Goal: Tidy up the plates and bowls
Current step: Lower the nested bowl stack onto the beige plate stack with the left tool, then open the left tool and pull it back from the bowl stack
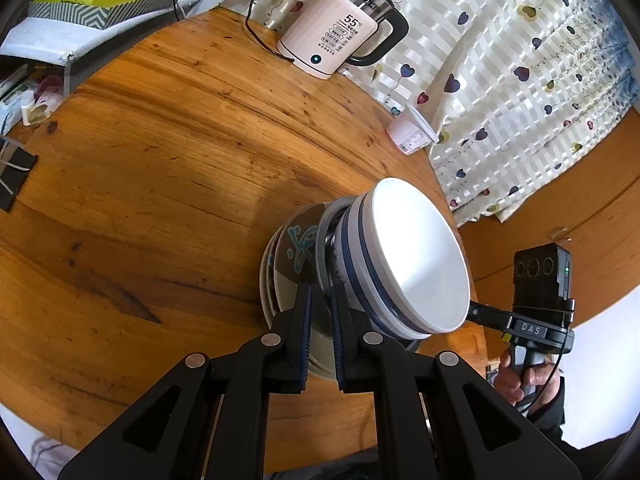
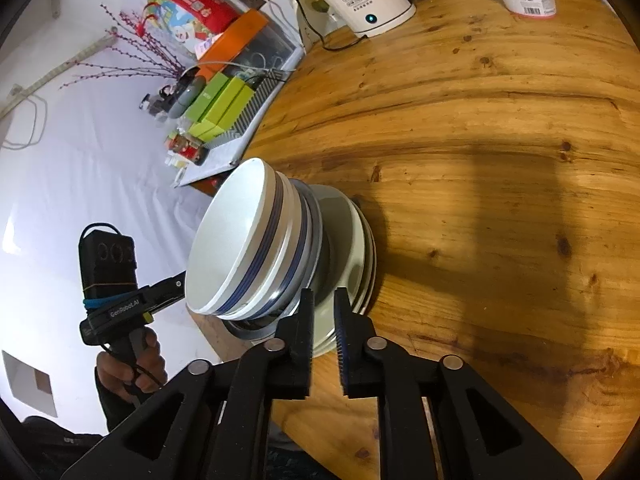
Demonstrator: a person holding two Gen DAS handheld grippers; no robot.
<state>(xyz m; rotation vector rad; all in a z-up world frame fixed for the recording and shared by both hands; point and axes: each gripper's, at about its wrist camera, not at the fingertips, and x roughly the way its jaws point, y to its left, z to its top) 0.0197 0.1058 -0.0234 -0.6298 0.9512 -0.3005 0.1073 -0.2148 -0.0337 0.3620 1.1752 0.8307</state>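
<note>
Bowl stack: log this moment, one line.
stack: on table | left claw: shut on bottom dish | right claw: open, astride rim

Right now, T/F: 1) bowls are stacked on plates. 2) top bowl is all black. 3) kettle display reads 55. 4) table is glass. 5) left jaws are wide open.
1) Bowls sit stacked on plates: true.
2) Top bowl all black: false, white with blue bands.
3) Kettle reads 55: true.
4) Table is glass: false, wood.
5) Left gripper jaws wide open: false, nearly shut at the stack's rim.
</note>
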